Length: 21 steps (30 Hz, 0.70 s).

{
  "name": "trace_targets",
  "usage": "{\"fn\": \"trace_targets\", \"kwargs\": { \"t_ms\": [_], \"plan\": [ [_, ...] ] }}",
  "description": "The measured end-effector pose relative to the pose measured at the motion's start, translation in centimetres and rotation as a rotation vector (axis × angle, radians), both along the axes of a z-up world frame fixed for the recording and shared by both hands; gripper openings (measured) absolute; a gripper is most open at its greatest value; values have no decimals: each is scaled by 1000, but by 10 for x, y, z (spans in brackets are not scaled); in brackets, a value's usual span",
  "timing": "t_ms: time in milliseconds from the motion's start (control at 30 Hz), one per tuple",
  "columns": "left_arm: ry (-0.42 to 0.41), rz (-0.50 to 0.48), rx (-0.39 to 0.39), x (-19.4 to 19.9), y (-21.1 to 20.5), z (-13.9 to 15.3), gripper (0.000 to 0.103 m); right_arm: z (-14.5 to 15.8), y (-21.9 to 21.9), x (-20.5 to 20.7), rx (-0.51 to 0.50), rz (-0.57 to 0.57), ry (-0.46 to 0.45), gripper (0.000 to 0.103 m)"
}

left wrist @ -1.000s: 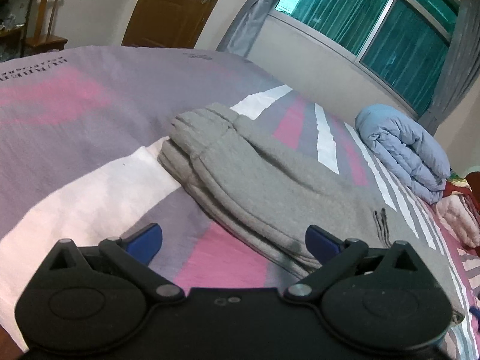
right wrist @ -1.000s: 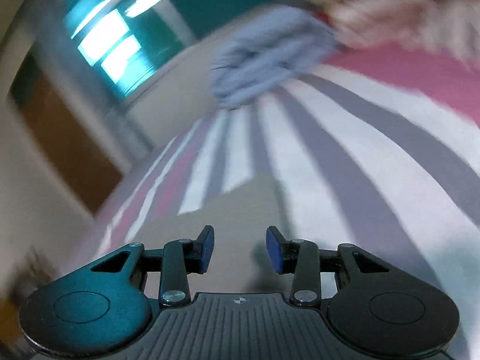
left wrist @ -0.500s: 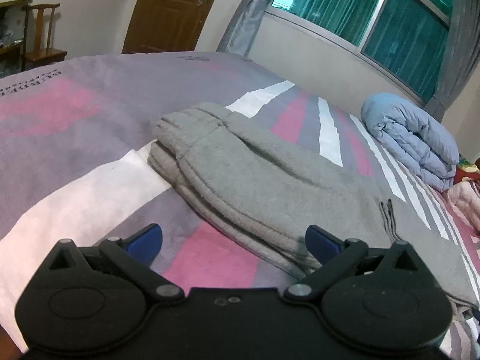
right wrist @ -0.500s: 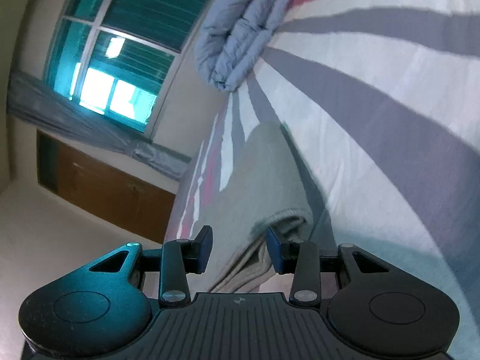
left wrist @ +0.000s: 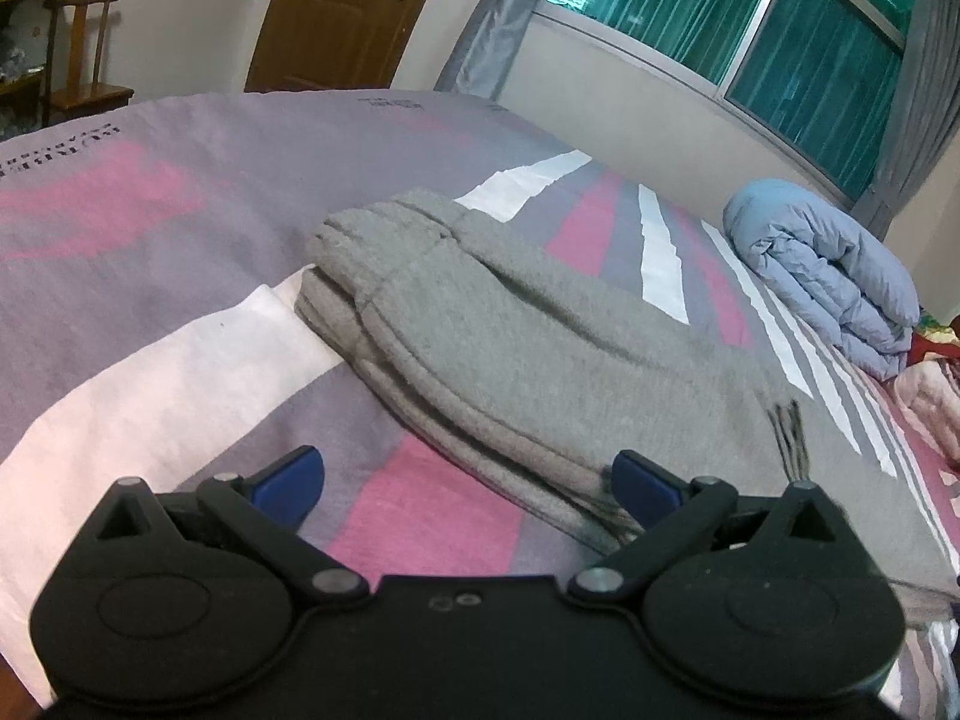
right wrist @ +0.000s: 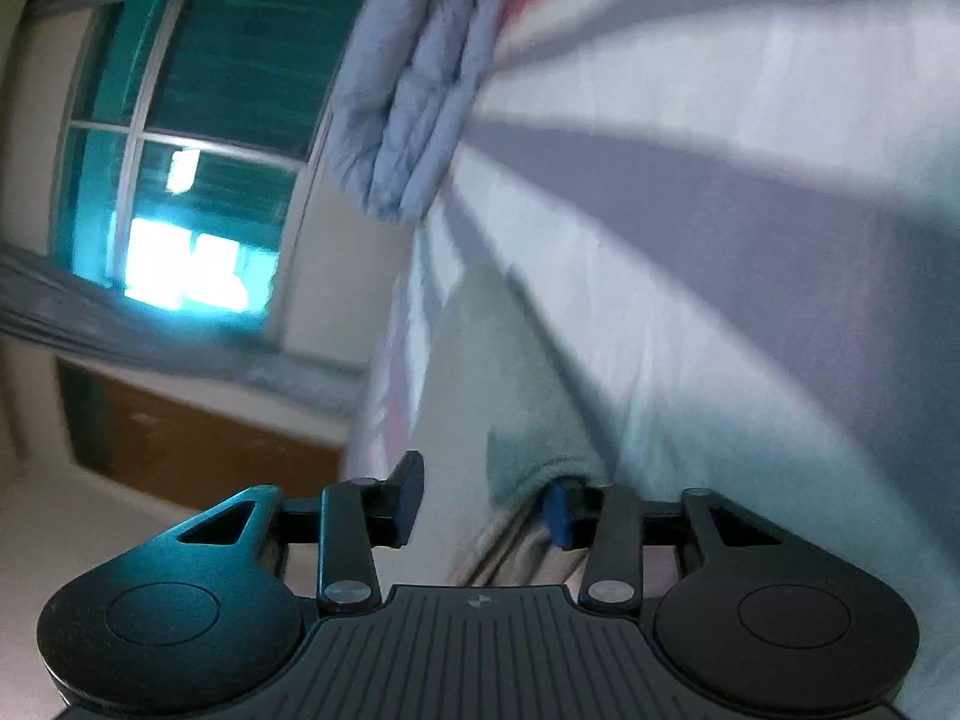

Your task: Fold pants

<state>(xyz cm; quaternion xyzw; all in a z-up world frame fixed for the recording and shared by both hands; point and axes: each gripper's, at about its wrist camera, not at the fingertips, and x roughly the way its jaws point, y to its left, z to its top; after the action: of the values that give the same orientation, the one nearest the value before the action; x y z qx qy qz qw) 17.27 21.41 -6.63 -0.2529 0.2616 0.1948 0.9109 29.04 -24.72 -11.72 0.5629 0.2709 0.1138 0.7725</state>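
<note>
Left wrist view: the left gripper (left wrist: pixel 468 477) hangs low over the bed (left wrist: pixel 150 360), its jaws spread wide with nothing between the pads but striped cover. The grey pants (left wrist: pixel 540 354) lie folded lengthwise on the bed, running from the waistband at upper left toward the lower right. Their near edge, a stack of several fabric layers, passes just in front of the right-hand blue pad (left wrist: pixel 639 483) and seems to brush it; the left-hand pad sits well clear of the cloth, over a pink and grey patch of cover. So the pants lie ahead and to the right of the open jaws, not inside them. A rolled blue quilt (left wrist: pixel 828 276) rests further back near the window (left wrist: pixel 750 42), with a brown door (left wrist: pixel 342 12) and a wooden chair (left wrist: pixel 84 54) beyond the bed's far edge.

Right wrist view: the picture is blurred and the camera is rolled, so the bed rises on the right. The right gripper (right wrist: pixel 480 507) has just been closing, and the folded end of the pants (right wrist: pixel 510 420) sits between its jaws. The cloth bunches against the right-hand pad (right wrist: pixel 561 513); a gap shows beside the left-hand one, so a firm pinch cannot be told. The quilt (right wrist: pixel 414 96) and window (right wrist: pixel 180 138) show above.
</note>
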Motion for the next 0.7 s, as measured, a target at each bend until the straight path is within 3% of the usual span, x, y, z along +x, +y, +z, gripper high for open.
{"fn": "trace_targets", "kwargs": {
  "t_ms": [67, 167, 233, 300, 500, 567, 633, 700],
  "plan": [
    [-4, -1, -4, -2, 2, -1, 97, 6, -8, -12, -21, -81, -37, 13],
    [2, -5, -10, -1, 4, -2, 97, -17, -11, -9, 21, -53, 64, 13],
    [0, -4, -13, -1, 4, -2, 97, -11, -16, -11, 28, -34, 63, 15],
    [5, -9, -10, 0, 4, -2, 97, 7, -18, -16, -35, 9, 38, 39],
    [23, -18, 9, 7, 0, -3, 97, 59, 1, -21, -309, 72, -197, 40],
    [19, -18, -1, 6, 1, -4, 97, 49, 17, -5, -418, 115, -149, 41],
    [15, -20, -13, 5, 3, -5, 97, 23, 39, 16, -527, 240, 2, 41],
    [14, -28, -14, 4, 4, -6, 97, 40, 52, 9, -623, 219, -76, 41]
  ]
}}
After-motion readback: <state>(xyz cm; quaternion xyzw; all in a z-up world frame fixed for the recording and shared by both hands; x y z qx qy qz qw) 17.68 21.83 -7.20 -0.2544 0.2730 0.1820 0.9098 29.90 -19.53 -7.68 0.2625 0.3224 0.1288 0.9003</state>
